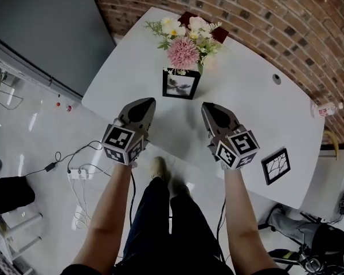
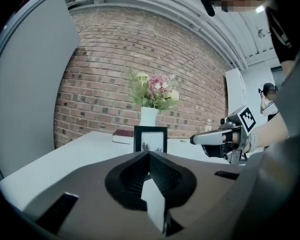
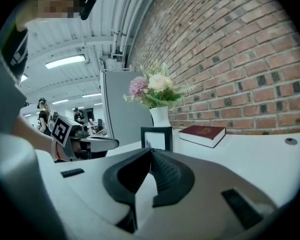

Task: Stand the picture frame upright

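A black picture frame (image 1: 180,85) stands upright on the white table (image 1: 132,79), just in front of a vase of flowers (image 1: 186,42). It also shows in the left gripper view (image 2: 150,139) and the right gripper view (image 3: 157,138), straight ahead and some way off. My left gripper (image 1: 148,102) hovers short of the frame, to its lower left, jaws shut with nothing between them (image 2: 149,154). My right gripper (image 1: 208,106) hovers to the frame's lower right, likewise shut and holding nothing (image 3: 151,150). Neither gripper touches the frame.
A second black frame (image 1: 275,166) lies flat near the table's right front edge. A dark red book (image 1: 219,34) lies behind the vase by the brick wall. A cable hole (image 1: 277,79) is in the tabletop. A power strip with cables (image 1: 80,173) lies on the floor at the left.
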A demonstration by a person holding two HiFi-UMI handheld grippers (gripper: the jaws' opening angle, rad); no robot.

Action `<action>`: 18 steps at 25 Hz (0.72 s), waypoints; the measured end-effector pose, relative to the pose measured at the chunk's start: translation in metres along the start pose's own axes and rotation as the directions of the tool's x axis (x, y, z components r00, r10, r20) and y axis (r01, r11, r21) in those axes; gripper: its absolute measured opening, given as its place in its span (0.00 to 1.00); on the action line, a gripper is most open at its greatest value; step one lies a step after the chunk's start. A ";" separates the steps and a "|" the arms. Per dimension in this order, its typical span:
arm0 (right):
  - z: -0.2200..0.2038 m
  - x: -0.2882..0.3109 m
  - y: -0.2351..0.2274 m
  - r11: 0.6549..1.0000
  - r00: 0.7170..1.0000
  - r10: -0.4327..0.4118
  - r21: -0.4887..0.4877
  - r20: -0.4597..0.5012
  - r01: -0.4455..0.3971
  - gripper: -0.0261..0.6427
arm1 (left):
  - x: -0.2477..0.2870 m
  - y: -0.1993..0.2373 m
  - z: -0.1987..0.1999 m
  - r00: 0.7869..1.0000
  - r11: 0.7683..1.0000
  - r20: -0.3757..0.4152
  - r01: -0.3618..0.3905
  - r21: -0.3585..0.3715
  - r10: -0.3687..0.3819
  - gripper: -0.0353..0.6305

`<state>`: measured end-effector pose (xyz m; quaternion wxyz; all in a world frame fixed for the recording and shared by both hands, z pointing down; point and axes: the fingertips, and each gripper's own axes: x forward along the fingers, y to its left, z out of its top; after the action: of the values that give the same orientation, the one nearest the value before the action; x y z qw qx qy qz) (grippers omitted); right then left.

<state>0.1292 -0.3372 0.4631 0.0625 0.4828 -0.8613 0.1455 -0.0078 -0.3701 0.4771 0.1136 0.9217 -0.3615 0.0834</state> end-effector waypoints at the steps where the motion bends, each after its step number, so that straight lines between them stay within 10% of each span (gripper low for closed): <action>1: 0.003 -0.004 0.004 1.000 1.000 0.007 0.002 0.008 -0.007 0.04 | -0.004 -0.003 0.002 1.000 1.000 0.004 0.001 -0.002 -0.001 0.06; 18: 0.051 -0.083 0.068 0.998 0.996 0.029 -0.061 0.079 -0.024 0.04 | -0.087 -0.065 0.052 0.995 0.999 0.096 -0.031 -0.014 0.032 0.06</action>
<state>0.1174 -0.2520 0.3808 0.0403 0.4747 -0.8734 0.1011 -0.0231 -0.2817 0.3967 0.1005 0.9181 -0.3813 0.0387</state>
